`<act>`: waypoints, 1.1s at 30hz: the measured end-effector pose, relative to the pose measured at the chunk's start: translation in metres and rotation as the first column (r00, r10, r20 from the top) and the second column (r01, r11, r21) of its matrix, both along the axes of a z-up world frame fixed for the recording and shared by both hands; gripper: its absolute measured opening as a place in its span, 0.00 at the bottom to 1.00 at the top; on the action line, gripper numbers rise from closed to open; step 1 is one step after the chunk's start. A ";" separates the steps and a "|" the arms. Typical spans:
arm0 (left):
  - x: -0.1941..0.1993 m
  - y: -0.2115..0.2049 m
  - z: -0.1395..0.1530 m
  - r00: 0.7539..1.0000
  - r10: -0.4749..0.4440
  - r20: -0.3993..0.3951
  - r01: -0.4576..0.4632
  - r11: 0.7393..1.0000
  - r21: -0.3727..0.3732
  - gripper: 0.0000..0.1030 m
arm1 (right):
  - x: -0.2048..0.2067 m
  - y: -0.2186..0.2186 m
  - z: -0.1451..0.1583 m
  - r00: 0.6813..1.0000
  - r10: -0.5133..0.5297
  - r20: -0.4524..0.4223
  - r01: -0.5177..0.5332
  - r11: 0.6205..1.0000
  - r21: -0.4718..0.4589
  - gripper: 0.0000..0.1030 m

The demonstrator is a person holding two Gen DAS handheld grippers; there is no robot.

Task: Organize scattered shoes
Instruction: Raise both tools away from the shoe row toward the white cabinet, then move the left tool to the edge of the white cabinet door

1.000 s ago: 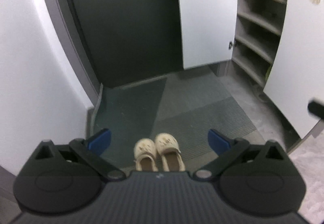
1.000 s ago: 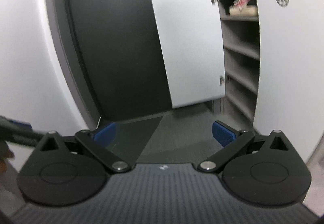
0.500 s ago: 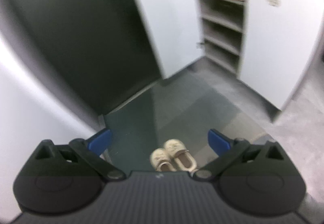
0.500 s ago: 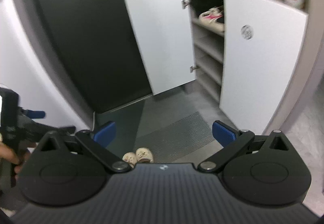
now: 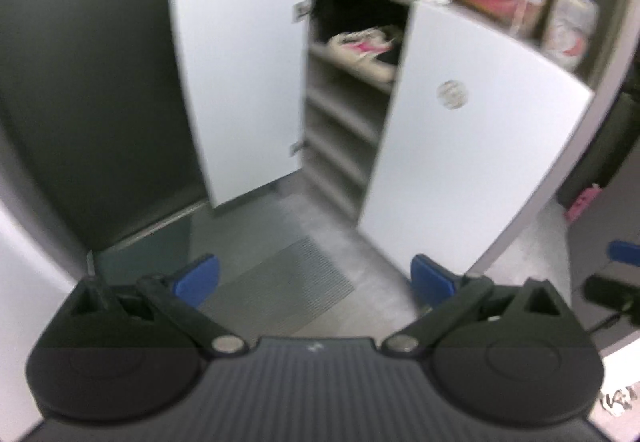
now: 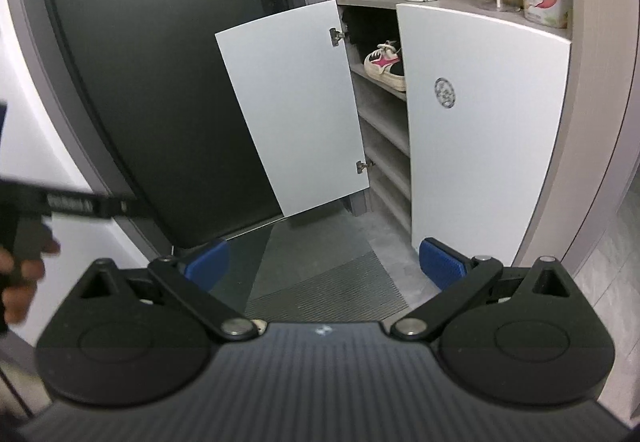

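Before the open shoe cabinet [image 6: 484,130], both your grippers hang spread wide and empty.

Left gripper [image 5: 316,280] and right gripper [image 6: 324,266] hold nothing; one sneaker [image 6: 384,66] sits on the top shelf. Tilt down and find a floor shoe before reaching, then square the jaws across it. Only a pale sliver [image 6: 261,326] shows at the right gripper's body; the left view is blurred.

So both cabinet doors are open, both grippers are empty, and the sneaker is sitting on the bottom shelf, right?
Not quite. The sneaker sits on the top shelf inside the cabinet, not the bottom one; the right wrist view shows it clearly. The rest holds: both doors are open, and the left gripper and right gripper are empty.
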State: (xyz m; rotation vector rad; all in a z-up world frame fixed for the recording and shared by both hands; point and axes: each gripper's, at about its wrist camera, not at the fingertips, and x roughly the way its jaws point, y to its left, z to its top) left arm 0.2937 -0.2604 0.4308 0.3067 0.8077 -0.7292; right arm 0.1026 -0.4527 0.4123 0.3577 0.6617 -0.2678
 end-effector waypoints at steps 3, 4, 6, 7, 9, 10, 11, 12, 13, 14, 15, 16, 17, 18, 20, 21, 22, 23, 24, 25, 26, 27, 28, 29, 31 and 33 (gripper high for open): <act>0.003 -0.027 0.014 0.995 -0.097 0.035 0.098 0.995 -0.020 1.00 | -0.007 -0.033 -0.007 1.000 -0.026 0.013 0.026 0.999 0.024 1.00; 0.005 -0.037 0.018 0.991 -0.121 0.049 0.122 0.992 -0.021 1.00 | -0.009 -0.040 -0.010 0.999 -0.035 0.016 0.034 0.999 0.029 1.00; 0.008 -0.050 0.020 0.988 -0.141 0.063 0.143 0.989 -0.030 1.00 | -0.010 -0.061 -0.022 0.997 -0.080 0.008 0.080 0.996 0.044 1.00; 0.015 -0.059 0.022 0.984 -0.162 0.069 0.165 0.985 -0.046 1.00 | -0.009 -0.067 -0.026 0.995 -0.098 0.001 0.098 0.994 0.052 1.00; 0.030 -0.077 0.023 0.973 -0.212 0.088 0.218 0.973 -0.070 1.00 | -0.005 -0.084 -0.038 0.987 -0.159 -0.015 0.160 0.983 0.088 1.00; 0.037 -0.087 0.022 0.965 -0.242 0.101 0.250 0.965 -0.077 1.00 | -0.003 -0.089 -0.041 0.984 -0.177 -0.020 0.178 0.979 0.099 1.00; 0.044 -0.096 0.021 0.956 -0.271 0.115 0.281 0.956 -0.084 1.00 | 0.001 -0.096 -0.047 0.978 -0.205 -0.034 0.207 0.971 0.116 1.00; 0.051 -0.105 0.020 0.945 -0.300 0.128 0.312 0.946 -0.090 1.00 | 0.005 -0.101 -0.052 0.973 -0.224 -0.046 0.229 0.965 0.130 1.00; 0.058 -0.115 0.018 0.934 -0.328 0.142 0.343 0.935 -0.095 1.00 | 0.010 -0.106 -0.057 0.969 -0.241 -0.059 0.248 0.958 0.145 1.00; 0.073 -0.129 0.014 0.915 -0.367 0.170 0.385 0.919 -0.089 1.00 | 0.013 -0.109 -0.061 0.966 -0.251 -0.069 0.259 0.953 0.155 1.00; 0.091 -0.144 0.009 0.894 -0.403 0.195 0.424 0.902 -0.081 1.00 | 0.018 -0.112 -0.065 0.963 -0.258 -0.082 0.268 0.950 0.161 1.00; 0.095 -0.144 0.012 0.891 -0.409 0.198 0.431 0.899 -0.081 1.00 | 0.023 -0.115 -0.070 0.960 -0.265 -0.096 0.278 0.946 0.167 1.00; 0.114 -0.157 0.009 0.866 -0.454 0.210 0.479 0.873 -0.093 1.00 | 0.031 -0.119 -0.077 0.954 -0.274 -0.119 0.291 0.942 0.168 1.00; 0.127 -0.165 0.005 0.847 -0.487 0.212 0.514 0.852 -0.100 1.00 | 0.041 -0.125 -0.087 0.942 -0.297 -0.154 0.321 0.932 0.170 1.00; 0.161 -0.191 -0.006 0.788 -0.575 0.219 0.605 0.789 -0.107 1.00 | 0.050 -0.134 -0.101 0.914 -0.351 -0.201 0.389 0.901 0.193 1.00; 0.172 -0.199 -0.009 0.768 -0.601 0.222 0.631 0.768 -0.106 1.00 | 0.054 -0.139 -0.107 0.884 -0.409 -0.225 0.454 0.866 0.210 1.00; 0.190 -0.212 -0.016 0.734 -0.643 0.217 0.673 0.731 -0.111 1.00 | 0.057 -0.143 -0.110 0.849 -0.468 -0.245 0.519 0.825 0.223 1.00; 0.208 -0.225 -0.023 0.696 -0.686 0.213 0.715 0.689 -0.117 1.00 | 0.060 -0.147 -0.114 0.809 -0.523 -0.266 0.581 0.779 0.235 1.00; 0.227 -0.239 -0.030 0.655 -0.726 0.208 0.754 0.645 -0.123 0.98 | 0.060 -0.149 -0.113 0.733 -0.614 -0.292 0.677 0.700 0.228 1.00; 0.245 -0.255 -0.035 0.632 -0.752 0.187 0.774 0.624 -0.109 0.97 | 0.060 -0.148 -0.109 0.657 -0.687 -0.311 0.752 0.626 0.207 1.00; 0.263 -0.271 -0.040 0.610 -0.775 0.164 0.792 0.603 -0.095 0.95 | 0.059 -0.145 -0.105 0.584 -0.744 -0.324 0.810 0.557 0.182 1.00; 0.280 -0.286 -0.045 0.586 -0.795 0.153 0.810 0.576 -0.111 0.94 | 0.058 -0.141 -0.100 0.507 -0.797 -0.329 0.862 0.474 0.181 1.00; 0.296 -0.300 -0.050 0.562 -0.815 0.144 0.827 0.547 -0.130 0.94 | 0.057 -0.137 -0.096 0.424 -0.842 -0.332 0.905 0.381 0.189 1.00; 0.312 -0.314 -0.054 0.536 -0.833 0.135 0.842 0.518 -0.149 0.92 | 0.057 -0.132 -0.091 0.338 -0.879 -0.336 0.938 0.285 0.198 1.00; 0.329 -0.340 -0.062 0.507 -0.852 0.127 0.859 0.489 -0.149 0.88 | 0.057 -0.118 -0.082 0.246 -0.915 -0.320 0.958 0.180 0.222 1.00; 0.343 -0.367 -0.068 0.476 -0.871 0.120 0.876 0.458 -0.153 0.82 | 0.059 -0.104 -0.076 0.186 -0.931 -0.313 0.970 0.122 0.212 1.00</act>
